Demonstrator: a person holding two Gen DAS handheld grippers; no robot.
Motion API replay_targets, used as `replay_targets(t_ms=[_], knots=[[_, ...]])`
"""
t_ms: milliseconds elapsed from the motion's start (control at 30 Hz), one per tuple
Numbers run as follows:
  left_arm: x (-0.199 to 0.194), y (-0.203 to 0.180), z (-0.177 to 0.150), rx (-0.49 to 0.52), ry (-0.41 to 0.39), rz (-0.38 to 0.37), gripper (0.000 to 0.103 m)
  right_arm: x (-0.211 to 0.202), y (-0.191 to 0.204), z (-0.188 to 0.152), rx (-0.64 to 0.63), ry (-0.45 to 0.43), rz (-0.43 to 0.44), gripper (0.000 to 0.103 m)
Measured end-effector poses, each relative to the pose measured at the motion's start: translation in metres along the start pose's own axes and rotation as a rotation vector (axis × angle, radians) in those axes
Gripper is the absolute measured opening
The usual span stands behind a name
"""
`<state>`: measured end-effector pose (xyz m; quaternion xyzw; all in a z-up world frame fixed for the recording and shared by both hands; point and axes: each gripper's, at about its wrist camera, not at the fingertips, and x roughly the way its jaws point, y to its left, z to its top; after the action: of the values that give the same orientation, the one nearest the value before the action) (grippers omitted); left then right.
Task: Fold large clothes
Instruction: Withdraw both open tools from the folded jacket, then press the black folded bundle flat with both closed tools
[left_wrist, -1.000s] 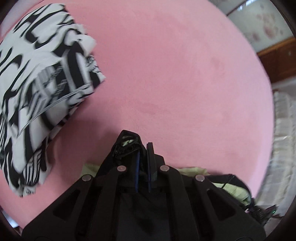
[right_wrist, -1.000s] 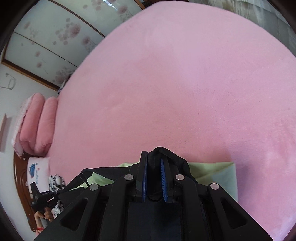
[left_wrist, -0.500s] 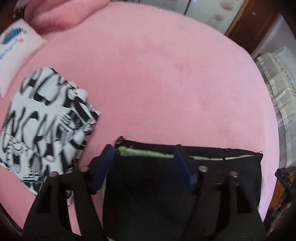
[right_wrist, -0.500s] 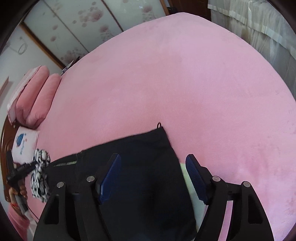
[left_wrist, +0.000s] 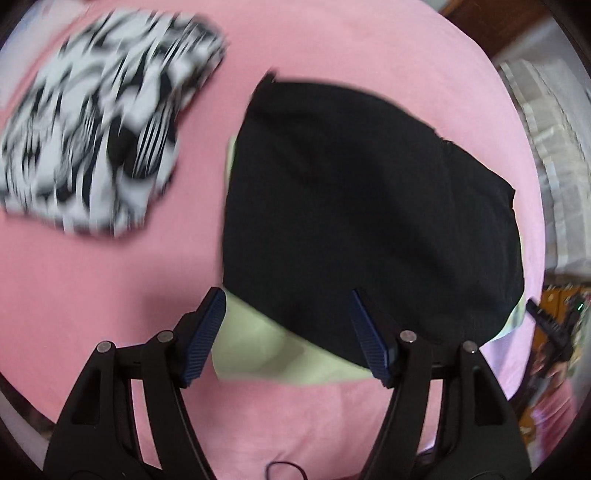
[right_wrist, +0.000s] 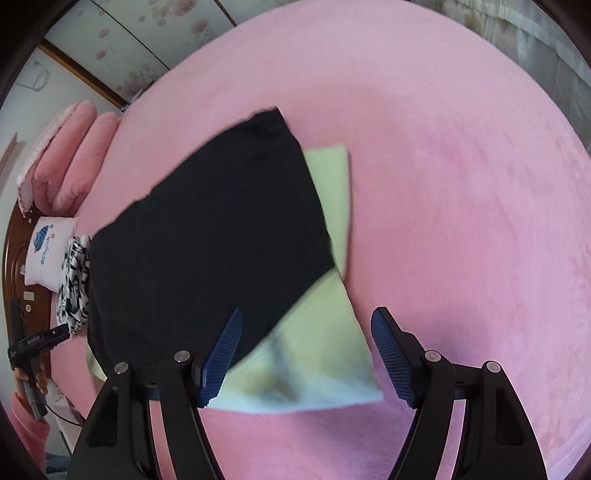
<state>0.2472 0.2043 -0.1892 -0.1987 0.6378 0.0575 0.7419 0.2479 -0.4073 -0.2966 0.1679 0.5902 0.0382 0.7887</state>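
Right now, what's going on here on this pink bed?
A person with a handheld gripper in each hand is folding clothes on the pink bed. The black and pale green garment lies folded flat, and neither gripper grips it: the left gripper and the right gripper both hang open just above its near edge. A folded black-and-white patterned garment lies off to the left, with pink pillows beyond.

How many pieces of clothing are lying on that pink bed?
2. A black garment with pale green lining lies folded just ahead of both open grippers, and a folded black-and-white patterned garment lies beside it, toward the pillows. Others may lie out of view.
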Motion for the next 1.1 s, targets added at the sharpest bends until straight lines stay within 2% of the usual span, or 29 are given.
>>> replay_targets(t_ms=[133, 200, 233, 300, 400, 433, 467, 533, 567, 700, 767, 867, 933, 1033, 1067, 1100], knots=[[0.013, 0.027, -0.016, -0.113, 0.014, -0.042, 0.066, 0.011, -0.003, -0.006, -0.030, 0.017, -0.009, 0.071], [0.023, 0.041, -0.021, -0.170, 0.029, -0.079, 0.066, 0.018, 0.000, -0.001, -0.048, 0.036, 0.009, 0.047], [0.029, 0.046, -0.024, -0.190, 0.045, -0.103, 0.066, 0.023, 0.003, 0.003, -0.061, 0.055, 0.003, 0.042], [0.036, 0.049, -0.029, -0.182, 0.058, -0.124, 0.066, 0.028, 0.009, 0.011, -0.089, 0.086, 0.005, 0.011], [0.044, 0.047, -0.032, -0.152, 0.068, -0.135, 0.066, 0.023, 0.020, 0.011, -0.168, 0.089, -0.016, 0.007], [0.044, 0.047, -0.036, -0.140, 0.058, -0.145, 0.058, 0.021, 0.021, 0.009, -0.173, 0.091, -0.016, 0.005], [0.042, 0.045, -0.036, -0.128, 0.045, -0.147, 0.036, 0.017, 0.020, 0.005, -0.172, 0.099, -0.011, 0.004], [0.042, 0.044, -0.042, -0.091, 0.036, -0.088, 0.016, 0.012, 0.016, -0.005, -0.152, 0.122, -0.001, 0.004], [0.043, 0.047, -0.044, -0.083, 0.037, -0.086, 0.012, 0.010, 0.012, -0.012, -0.134, 0.132, -0.002, 0.004], [0.039, 0.058, -0.057, -0.100, 0.048, -0.118, 0.006, 0.003, -0.008, -0.047, -0.058, 0.147, -0.006, 0.003], [0.039, 0.060, -0.067, -0.092, 0.055, -0.098, 0.004, 0.002, -0.017, -0.061, -0.001, 0.142, 0.002, 0.003], [0.040, 0.064, -0.079, -0.066, 0.049, -0.058, 0.004, -0.003, -0.023, -0.075, 0.067, 0.084, 0.010, 0.003], [0.039, 0.068, -0.083, -0.071, 0.035, -0.045, 0.004, -0.005, -0.017, -0.078, 0.056, 0.032, -0.024, 0.003], [0.023, 0.065, -0.086, -0.085, -0.037, 0.025, 0.005, -0.016, -0.001, -0.074, 0.032, -0.065, -0.078, 0.004], [0.012, 0.063, -0.087, -0.094, -0.055, 0.096, 0.005, -0.025, 0.004, -0.073, 0.028, -0.105, -0.085, 0.006], [0.006, 0.062, -0.088, -0.105, -0.056, 0.137, 0.005, -0.035, 0.010, -0.072, 0.018, -0.150, -0.098, 0.012]])
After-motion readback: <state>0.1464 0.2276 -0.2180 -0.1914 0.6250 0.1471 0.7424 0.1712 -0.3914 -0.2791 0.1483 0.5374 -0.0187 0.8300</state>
